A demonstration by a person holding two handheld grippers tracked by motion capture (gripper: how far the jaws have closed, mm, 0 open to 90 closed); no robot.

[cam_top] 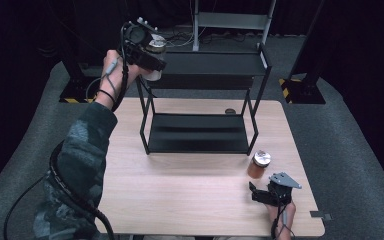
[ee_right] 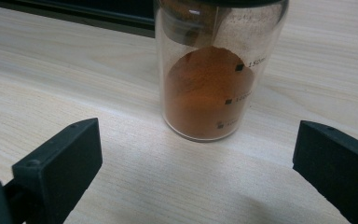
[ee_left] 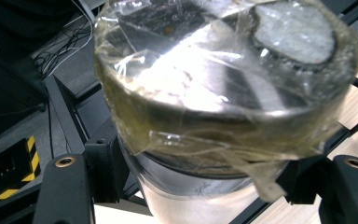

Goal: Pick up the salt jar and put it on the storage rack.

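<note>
The clear jar (cam_top: 154, 60) with a film-wrapped silver lid sits in the upper left of the high view, raised off the surface and pinched by the left hand-held gripper (cam_top: 152, 59) just at the left end of the top shelf of the black two-tier rack (cam_top: 207, 64). In the left gripper view the jar (ee_left: 223, 93) crowds the upper middle of the picture, its crinkled film catching the light, with the two black jaws clamped against its glass body below the lid. Rack bars cross behind it.

The step in hand looks like shelving: carrying this jar to the rack's upper tier. The next move calls for bringing it over the shelf plate, clearing the corner post at the left, lowering it until the base rests flat, and only then letting the jaws part.

In the lower right of the high view the second jar (cam_top: 259, 164), holding orange-brown powder, stands upright on the wooden surface (cam_top: 180, 185) just in front of the rack's right leg. The right hand-held gripper (cam_top: 256, 193) rests near it, a little below it in the frame. In the right gripper view its jaws are spread wide with the powder jar (ee_right: 214, 79) standing beyond them, apart from both. That one seems next in line.
</note>
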